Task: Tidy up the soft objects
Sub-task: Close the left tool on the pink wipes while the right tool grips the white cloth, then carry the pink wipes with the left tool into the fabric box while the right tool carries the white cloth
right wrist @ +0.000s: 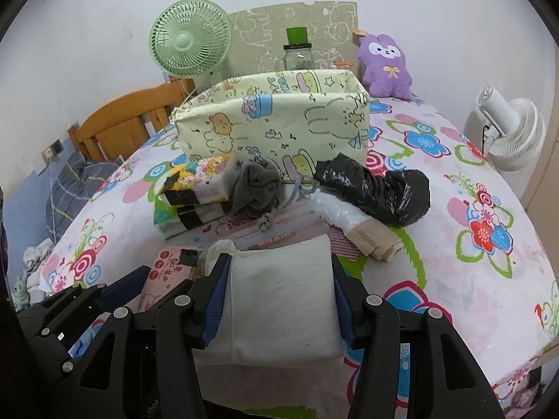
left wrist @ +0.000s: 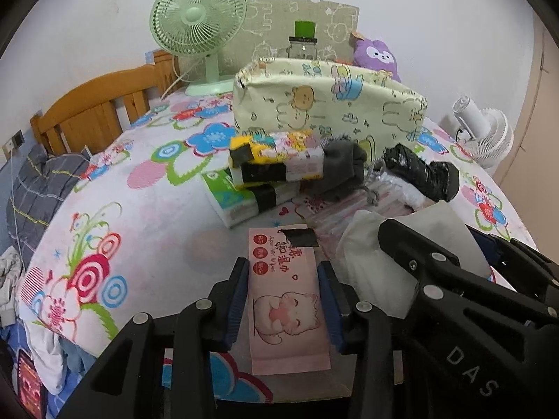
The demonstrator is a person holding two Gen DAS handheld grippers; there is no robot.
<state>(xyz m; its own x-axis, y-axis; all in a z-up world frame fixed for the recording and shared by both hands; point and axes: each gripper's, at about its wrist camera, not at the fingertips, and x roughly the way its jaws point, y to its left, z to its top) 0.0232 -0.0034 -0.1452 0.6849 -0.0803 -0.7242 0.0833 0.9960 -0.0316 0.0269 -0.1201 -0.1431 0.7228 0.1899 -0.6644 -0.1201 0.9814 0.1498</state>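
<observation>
- The left gripper (left wrist: 283, 291) has its blue-padded jaws clamped on the long sides of a pink wet-wipes pack (left wrist: 284, 300), a flat oblong of glossy film with a cartoon cat printed on it. Its long axis runs straight away from the camera toward the storage box, and a black tape patch sits at its far end.
- The right gripper (right wrist: 281, 291) is closed on a white tissue pack (right wrist: 283, 300), a soft, dimpled, roughly square cushion (its sides bulge slightly between the pads). It lies flat, with no clear long axis. In the left wrist view it shows just right of the wipes.
- Both packs sit near the front of the flowered bedsheet (right wrist: 489, 279), side by side.
- Farther out lies a pile: stacked tissue packets (left wrist: 269, 164) bound with black tape, a grey drawstring pouch (right wrist: 260, 188) of limp felt-like cloth, a crinkled black plastic bundle (right wrist: 377, 188), and a white plastic bag (right wrist: 339, 211) over a beige roll.
- This pile lies between the grippers and the cream fabric storage box (right wrist: 276, 122), printed with cartoon animals and open at the top.
- Behind the box: a green desk fan (right wrist: 190, 38), a glass jar with a green lid (right wrist: 297, 49), a purple plush toy (right wrist: 384, 66) and a wooden headboard (left wrist: 94, 108). A white fan (right wrist: 513, 132) stands off the bed's right edge.
</observation>
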